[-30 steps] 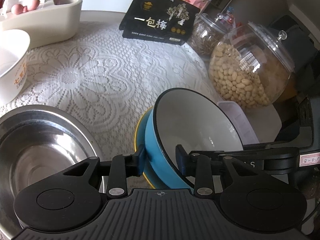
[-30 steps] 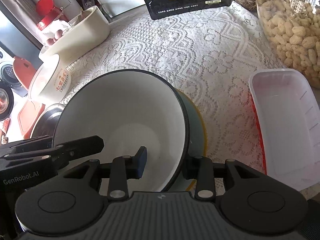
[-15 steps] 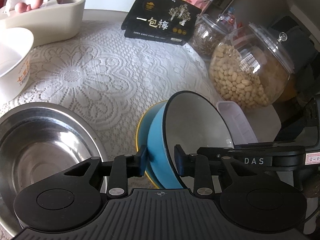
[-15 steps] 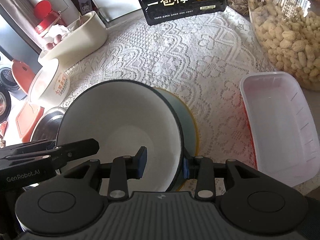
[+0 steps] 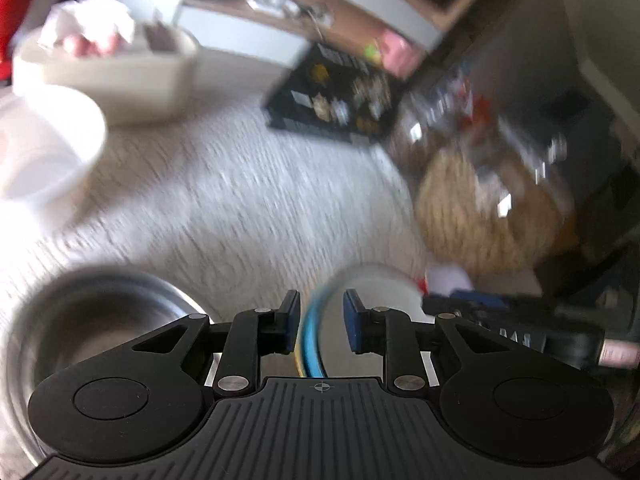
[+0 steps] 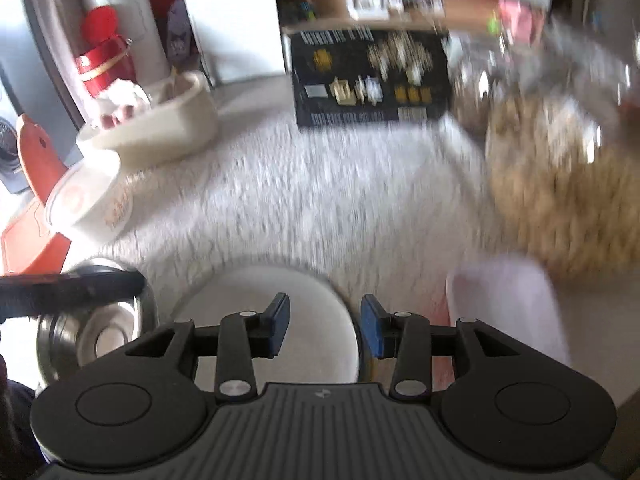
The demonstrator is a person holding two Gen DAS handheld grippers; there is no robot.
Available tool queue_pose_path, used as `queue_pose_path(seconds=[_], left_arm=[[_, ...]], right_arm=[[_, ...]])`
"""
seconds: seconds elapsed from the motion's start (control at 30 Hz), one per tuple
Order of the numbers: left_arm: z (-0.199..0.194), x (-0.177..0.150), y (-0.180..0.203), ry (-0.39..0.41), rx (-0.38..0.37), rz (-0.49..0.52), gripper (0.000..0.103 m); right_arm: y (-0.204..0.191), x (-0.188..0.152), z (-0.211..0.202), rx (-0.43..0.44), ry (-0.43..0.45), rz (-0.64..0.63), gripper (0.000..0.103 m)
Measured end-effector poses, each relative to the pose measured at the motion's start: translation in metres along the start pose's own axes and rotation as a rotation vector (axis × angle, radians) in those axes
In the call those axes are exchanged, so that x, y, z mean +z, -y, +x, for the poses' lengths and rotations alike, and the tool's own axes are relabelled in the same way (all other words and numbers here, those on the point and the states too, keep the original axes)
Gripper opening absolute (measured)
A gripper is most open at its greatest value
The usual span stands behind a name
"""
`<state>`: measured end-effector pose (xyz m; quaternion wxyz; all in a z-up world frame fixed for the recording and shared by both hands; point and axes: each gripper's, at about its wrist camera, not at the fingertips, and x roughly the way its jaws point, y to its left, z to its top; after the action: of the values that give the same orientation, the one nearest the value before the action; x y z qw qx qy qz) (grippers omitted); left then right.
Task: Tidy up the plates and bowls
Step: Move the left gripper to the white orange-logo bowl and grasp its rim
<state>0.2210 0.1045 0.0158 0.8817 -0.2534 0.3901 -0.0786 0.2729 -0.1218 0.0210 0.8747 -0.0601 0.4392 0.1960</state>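
Desk: covered in white lace cloth, crowded along the far edge; both views smeared by motion.
Background clutter: black packet, peanut jar, cream oval tub, clear tray at the right.
Blue bowl: seen edge-on over a yellow rim, apparently nested on a yellow dish; white inside faces up in the right wrist view.
Left gripper: astride the blue rim, jaws closing, pads not visibly pressing yet.
Right gripper: above the bowl's near edge, jaws opening, nothing pinched.
Steel bowl: empty, just left of the blue one.
White printed bowl: alone, farther left.
Done, judged: blue bowl stacked on yellow.
Left, judged: steel and white bowls ungrouped.
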Motion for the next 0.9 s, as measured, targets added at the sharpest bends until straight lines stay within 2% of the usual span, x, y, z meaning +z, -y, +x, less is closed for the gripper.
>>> queue_pose_path(seconds=[0.07,0.17,0.23,0.27,0.37,0.57,0.7,0.77,0.9], left_arm=[[-0.018,0.021,-0.019,0.1,0.039,-0.043,0.026],[-0.046,0.04,-0.058,0.27,0.221,-0.113,0.026],[-0.062,0.043,-0.096,0.337,0.319,-0.214,0.026],[-0.068,0.043,-0.114,0.349,0.335,-0.264,0.026],[-0.075,0.04,-0.156,0.36,0.361,-0.369,0.026],[-0.052,0.039,-0.196,0.304,0.424,-0.446,0.027],[-0.04,0.035,-0.218,0.274,0.385,-0.517,0.027],[-0.033,0.036,-0.223,0.259,0.394,-0.527,0.027],[-0.022,0.038,-0.227,0.233,0.383,-0.535,0.027]], right_arm=[[-0.015,0.018,-0.003,0.003,0.041,-0.044,0.04],[-0.048,0.048,0.003,0.049,0.075,-0.094,0.04],[-0.078,0.067,0.017,0.093,0.069,-0.13,0.042],[-0.092,0.074,0.024,0.108,0.057,-0.146,0.043],[-0.134,0.094,0.053,0.148,0.001,-0.19,0.047],[-0.201,0.119,0.106,0.207,-0.089,-0.191,0.054],[-0.23,0.129,0.143,0.191,-0.131,-0.218,0.058],[-0.24,0.133,0.164,0.179,-0.171,-0.217,0.058],[-0.248,0.137,0.202,0.219,-0.276,-0.173,0.055]])
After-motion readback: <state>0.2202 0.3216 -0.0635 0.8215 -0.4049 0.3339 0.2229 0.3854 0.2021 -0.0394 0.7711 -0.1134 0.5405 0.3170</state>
